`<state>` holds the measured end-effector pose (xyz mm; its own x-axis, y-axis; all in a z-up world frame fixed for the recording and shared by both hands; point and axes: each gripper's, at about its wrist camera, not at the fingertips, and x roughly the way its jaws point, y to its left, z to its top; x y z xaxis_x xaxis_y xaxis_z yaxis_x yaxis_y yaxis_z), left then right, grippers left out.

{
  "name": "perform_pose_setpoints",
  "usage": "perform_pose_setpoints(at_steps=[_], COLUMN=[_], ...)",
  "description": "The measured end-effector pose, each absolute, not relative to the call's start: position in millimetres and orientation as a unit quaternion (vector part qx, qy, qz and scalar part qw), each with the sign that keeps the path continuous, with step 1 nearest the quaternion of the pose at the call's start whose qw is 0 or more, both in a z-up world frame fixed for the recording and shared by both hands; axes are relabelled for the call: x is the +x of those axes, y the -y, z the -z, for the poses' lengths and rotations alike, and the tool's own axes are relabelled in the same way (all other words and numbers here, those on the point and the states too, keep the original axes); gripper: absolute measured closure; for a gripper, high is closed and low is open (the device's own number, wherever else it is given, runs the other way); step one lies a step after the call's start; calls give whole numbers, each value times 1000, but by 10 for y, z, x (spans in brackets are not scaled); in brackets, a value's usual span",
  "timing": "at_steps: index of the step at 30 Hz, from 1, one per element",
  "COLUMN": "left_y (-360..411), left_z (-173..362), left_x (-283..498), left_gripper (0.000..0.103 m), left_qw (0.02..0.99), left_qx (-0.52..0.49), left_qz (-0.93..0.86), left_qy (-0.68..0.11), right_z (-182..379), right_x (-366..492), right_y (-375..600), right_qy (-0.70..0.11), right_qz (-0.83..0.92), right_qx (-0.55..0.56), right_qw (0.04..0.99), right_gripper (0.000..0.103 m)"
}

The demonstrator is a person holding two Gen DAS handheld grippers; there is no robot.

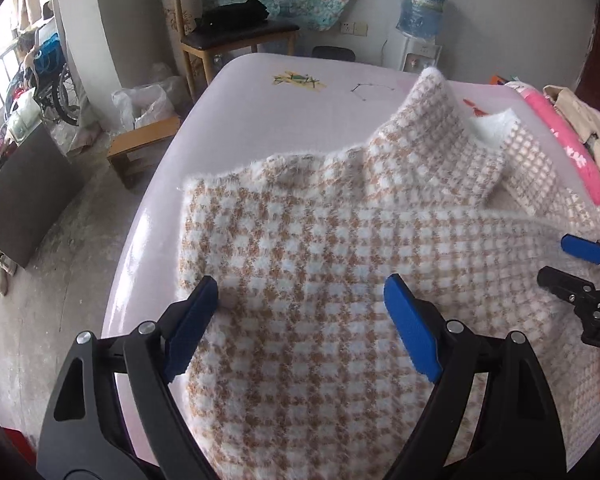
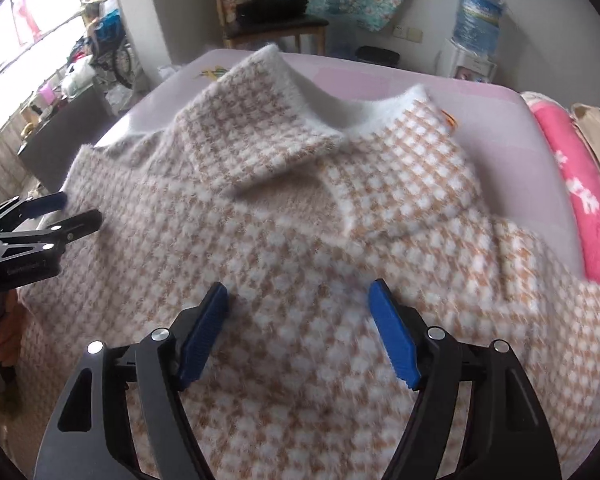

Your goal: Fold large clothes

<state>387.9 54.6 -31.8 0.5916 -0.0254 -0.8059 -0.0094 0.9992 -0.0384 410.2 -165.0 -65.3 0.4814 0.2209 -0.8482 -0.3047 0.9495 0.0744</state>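
Hovering over the fuzzy checked sweater (image 1: 320,260), both grippers — left gripper (image 1: 300,304), right gripper (image 2: 298,304) — are spread, nothing pinched; too thin a pinch could let the thick knit slip loose.

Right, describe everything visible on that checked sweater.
The checked sweater is a fuzzy knit in tan and white houndstooth with a white-edged collar, one flap folded down, the other raised. It lies spread over the pale pink table, apparently partly folded, with layers overlapping on its right. The open left gripper and open right gripper hover above it, gripping nothing.
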Motion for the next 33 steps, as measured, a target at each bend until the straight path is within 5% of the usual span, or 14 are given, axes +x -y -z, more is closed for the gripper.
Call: perform_pose_setpoints(at_steps=[13, 21, 29, 33], left_y=[-84, -113, -121, -113], left_z=[488, 538, 549, 546], left_x=[3470, 3471, 3428, 3401], left_gripper=[19, 9, 8, 8], left_qw=[886, 889, 890, 893], left_qx=[25, 22, 23, 24], left_qz=[19, 5, 1, -1], left_qy=[-462, -458, -456, -450], right_z=[570, 782, 813, 824], right_x=[3631, 3474, 3502, 3468], right_y=[1686, 1955, 1888, 1876], right_qy=[-469, -470, -483, -479], right_qz=[-172, -133, -141, -137], right_qx=[-41, -63, -55, -50], right_qw=[866, 870, 863, 866], right_gripper=[29, 28, 8, 6])
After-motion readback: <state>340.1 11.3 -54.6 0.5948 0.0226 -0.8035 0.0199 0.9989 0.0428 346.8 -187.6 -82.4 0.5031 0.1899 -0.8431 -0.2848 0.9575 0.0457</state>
